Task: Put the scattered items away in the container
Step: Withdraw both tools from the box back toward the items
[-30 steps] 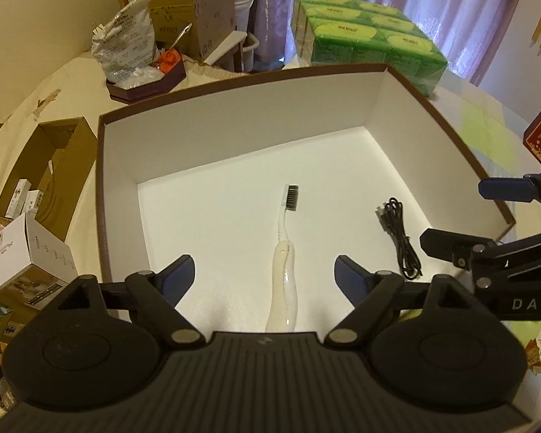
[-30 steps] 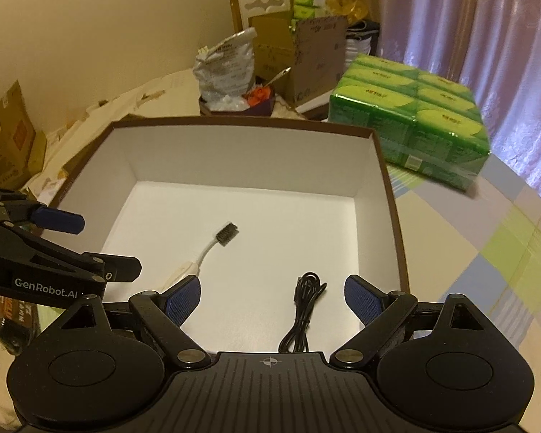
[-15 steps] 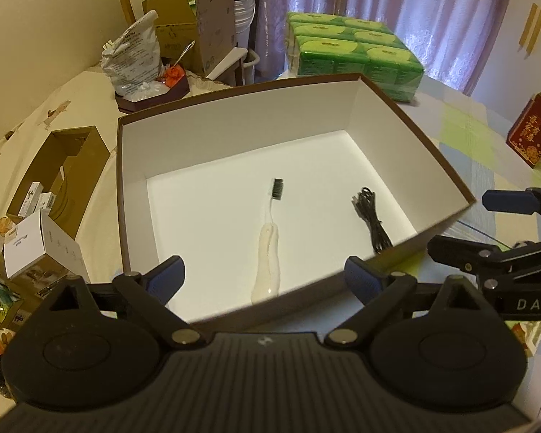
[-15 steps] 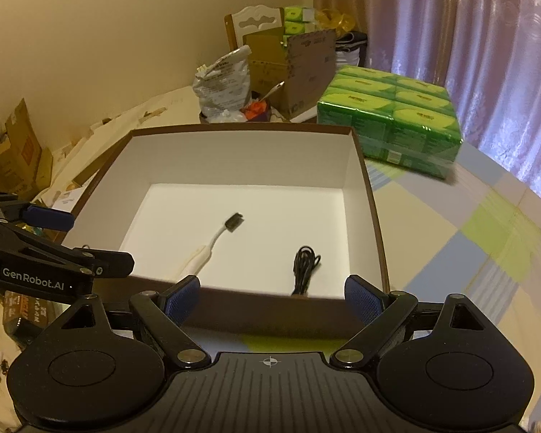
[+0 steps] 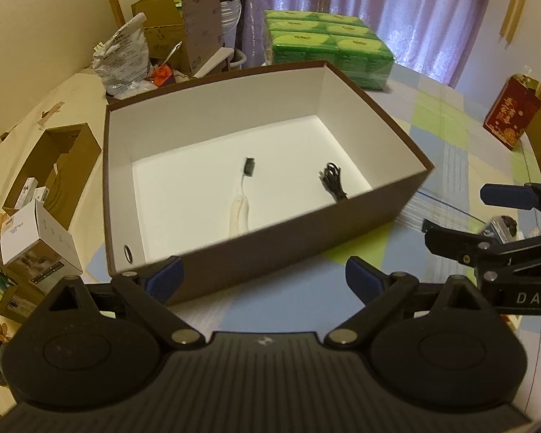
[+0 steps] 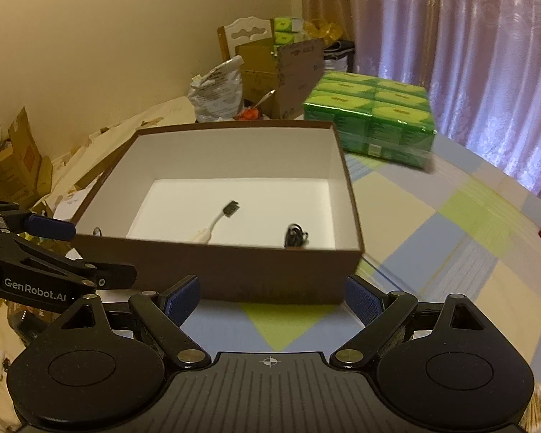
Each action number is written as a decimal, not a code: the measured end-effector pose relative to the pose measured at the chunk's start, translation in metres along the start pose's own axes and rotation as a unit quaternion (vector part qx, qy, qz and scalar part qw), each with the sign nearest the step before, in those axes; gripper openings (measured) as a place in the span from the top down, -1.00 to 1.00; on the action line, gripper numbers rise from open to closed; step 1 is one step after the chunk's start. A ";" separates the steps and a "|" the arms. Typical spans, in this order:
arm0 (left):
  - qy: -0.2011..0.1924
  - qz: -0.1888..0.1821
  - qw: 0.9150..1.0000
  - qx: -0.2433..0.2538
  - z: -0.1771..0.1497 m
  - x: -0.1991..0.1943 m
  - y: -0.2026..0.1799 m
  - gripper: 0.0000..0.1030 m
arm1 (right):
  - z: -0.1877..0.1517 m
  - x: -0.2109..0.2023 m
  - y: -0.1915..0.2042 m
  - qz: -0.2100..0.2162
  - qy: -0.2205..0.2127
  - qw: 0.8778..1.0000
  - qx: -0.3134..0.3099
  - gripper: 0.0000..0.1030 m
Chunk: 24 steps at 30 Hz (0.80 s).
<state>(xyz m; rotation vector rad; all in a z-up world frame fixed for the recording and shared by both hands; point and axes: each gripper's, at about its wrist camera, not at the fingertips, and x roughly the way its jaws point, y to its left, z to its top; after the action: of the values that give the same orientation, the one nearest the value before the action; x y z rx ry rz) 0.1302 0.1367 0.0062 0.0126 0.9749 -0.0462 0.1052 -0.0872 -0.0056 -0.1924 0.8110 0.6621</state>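
Observation:
A brown box with a white inside [image 5: 270, 241] [image 6: 220, 270] stands on the checked tablecloth ahead of both grippers. On its floor lie a white toothbrush with dark bristles [image 5: 241, 202] [image 6: 216, 221] and a coiled black cable [image 5: 331, 181] [image 6: 295, 235]. My left gripper [image 5: 263, 277] is open and empty, just short of the box's near wall. My right gripper [image 6: 272, 297] is open and empty too, a little back from the same wall. Each gripper shows at the edge of the other's view.
A pack of green tissue boxes [image 5: 326, 47] [image 6: 375, 119] sits behind the box. Cardboard boxes and a crumpled silver bag [image 5: 121, 61] crowd the back left. A red carton [image 5: 511, 113] stands at the right. Small white boxes [image 5: 36, 245] lie left.
Both grippers have drawn back and up out of the box, which now looks smaller and farther. Toothbrush and cable lie where they were, partly hidden by the near wall.

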 end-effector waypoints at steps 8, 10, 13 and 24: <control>0.009 -0.023 0.999 0.020 -0.021 -0.005 -0.026 -0.84 | -0.036 -0.026 -0.019 -0.018 0.007 0.999 0.037 -0.79; 0.013 -0.032 0.999 0.030 -0.027 -0.004 -0.035 -0.84 | -0.047 -0.034 -0.024 -0.026 0.007 0.998 0.050 -0.79; 0.021 -0.047 0.998 0.044 -0.035 -0.001 -0.049 -0.84 | -0.066 -0.045 -0.034 -0.041 0.014 0.997 0.071 -0.79; 0.020 -0.107 0.986 0.125 -0.048 0.011 -0.102 -0.84 | -0.131 -0.081 -0.082 -0.100 0.037 0.980 0.169 -0.79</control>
<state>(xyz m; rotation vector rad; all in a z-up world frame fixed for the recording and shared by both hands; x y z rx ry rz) 0.0921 0.0362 -0.0285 0.1389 1.0019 -0.3671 0.0354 -0.2423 -0.0434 0.0111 0.9494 0.3216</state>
